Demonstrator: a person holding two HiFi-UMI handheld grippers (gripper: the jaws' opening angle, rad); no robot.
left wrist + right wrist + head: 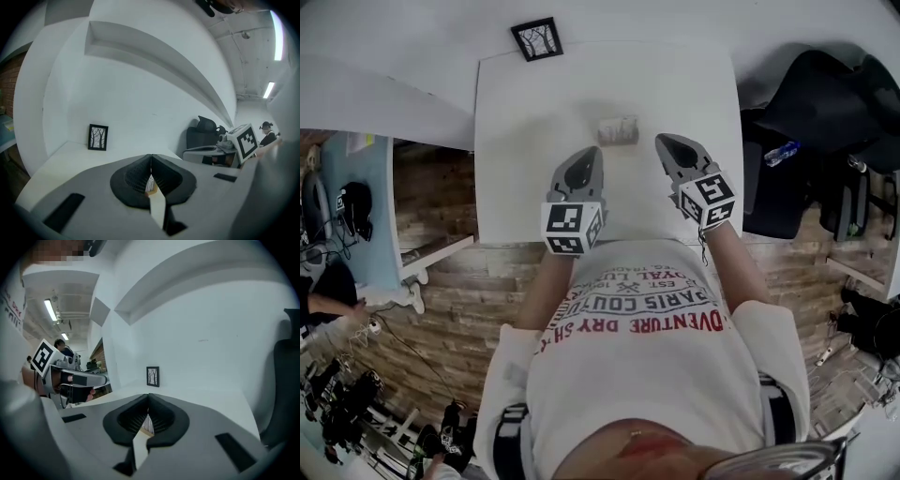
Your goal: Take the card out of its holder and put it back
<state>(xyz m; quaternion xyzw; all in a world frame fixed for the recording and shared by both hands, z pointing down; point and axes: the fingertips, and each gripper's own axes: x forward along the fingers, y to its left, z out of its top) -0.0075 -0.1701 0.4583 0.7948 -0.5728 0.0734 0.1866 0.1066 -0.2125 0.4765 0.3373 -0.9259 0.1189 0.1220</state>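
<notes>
- Card [618, 130] lies just beyond both gripper tips, white table [516, 112] under it
- Left gripper [594, 152]: jaws closed tip to tip
- Right gripper [662, 141]: jaws likewise pressed together

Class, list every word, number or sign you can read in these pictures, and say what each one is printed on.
"PARIS COUTU": shirt, upside down in the head view, end hidden.
"VENTURE DRY SH": same shirt, red letters, both ends hidden.
Smaller shirt lines: too small to read.
Marker cubes: black-and-white square patterns, no letters.
Card in its holder: print too blurred to read.
Framed picture: drawn trees, no words.
</notes>
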